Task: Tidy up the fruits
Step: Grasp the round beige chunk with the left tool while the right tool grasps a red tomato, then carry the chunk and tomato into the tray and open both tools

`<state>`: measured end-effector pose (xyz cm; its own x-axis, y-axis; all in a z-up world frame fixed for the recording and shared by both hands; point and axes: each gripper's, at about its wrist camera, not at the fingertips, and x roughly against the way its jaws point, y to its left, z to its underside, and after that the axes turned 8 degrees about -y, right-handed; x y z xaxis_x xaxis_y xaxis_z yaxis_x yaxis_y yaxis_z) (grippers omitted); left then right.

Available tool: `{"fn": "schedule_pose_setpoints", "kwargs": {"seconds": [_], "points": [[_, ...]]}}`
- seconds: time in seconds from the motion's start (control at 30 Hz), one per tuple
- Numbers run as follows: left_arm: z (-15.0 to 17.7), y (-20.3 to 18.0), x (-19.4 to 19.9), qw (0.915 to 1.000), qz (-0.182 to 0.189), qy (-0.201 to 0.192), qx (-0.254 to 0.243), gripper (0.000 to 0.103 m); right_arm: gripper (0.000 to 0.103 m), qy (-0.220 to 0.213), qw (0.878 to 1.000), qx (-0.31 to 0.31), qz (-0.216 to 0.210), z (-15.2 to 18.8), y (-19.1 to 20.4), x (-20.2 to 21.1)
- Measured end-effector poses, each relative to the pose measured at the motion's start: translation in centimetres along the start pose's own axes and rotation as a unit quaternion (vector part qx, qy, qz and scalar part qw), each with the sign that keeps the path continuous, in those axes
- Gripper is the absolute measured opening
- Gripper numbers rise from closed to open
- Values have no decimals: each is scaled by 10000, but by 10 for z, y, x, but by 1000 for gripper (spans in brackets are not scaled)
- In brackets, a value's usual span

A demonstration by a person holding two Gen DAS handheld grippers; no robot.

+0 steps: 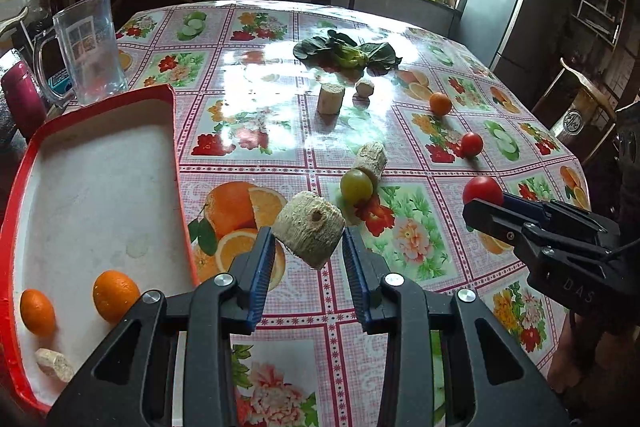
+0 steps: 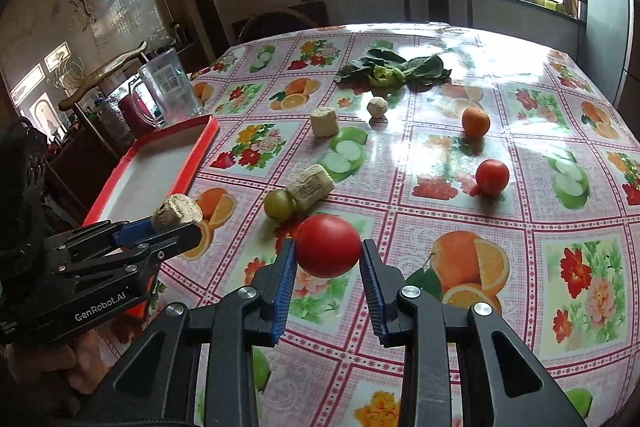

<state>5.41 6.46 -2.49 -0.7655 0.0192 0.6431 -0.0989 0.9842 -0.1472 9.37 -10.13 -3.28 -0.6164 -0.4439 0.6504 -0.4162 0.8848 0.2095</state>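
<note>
The body of the left gripper (image 2: pixel 176 227), seen from the right wrist camera, carries the white brand text "GenRobot.AI". On the body of the right gripper (image 1: pixel 486 217), seen from the left wrist camera, the faint letters "DAS" can be read. The label on the clear plastic jug (image 1: pixel 90 47) is too small to read.

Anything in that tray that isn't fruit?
Yes. The red tray holds two oranges plus a beige cob chunk in its near corner. The left gripper grips a similar chunk.
</note>
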Motion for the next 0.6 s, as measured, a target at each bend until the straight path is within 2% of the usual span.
{"fn": "schedule_pose_setpoints", "kwargs": {"seconds": [0.6], "points": [[11, 56, 42, 9984, -330, -285, 371, 32, 33, 81, 9977, 495, -450, -3, 75, -6]]}}
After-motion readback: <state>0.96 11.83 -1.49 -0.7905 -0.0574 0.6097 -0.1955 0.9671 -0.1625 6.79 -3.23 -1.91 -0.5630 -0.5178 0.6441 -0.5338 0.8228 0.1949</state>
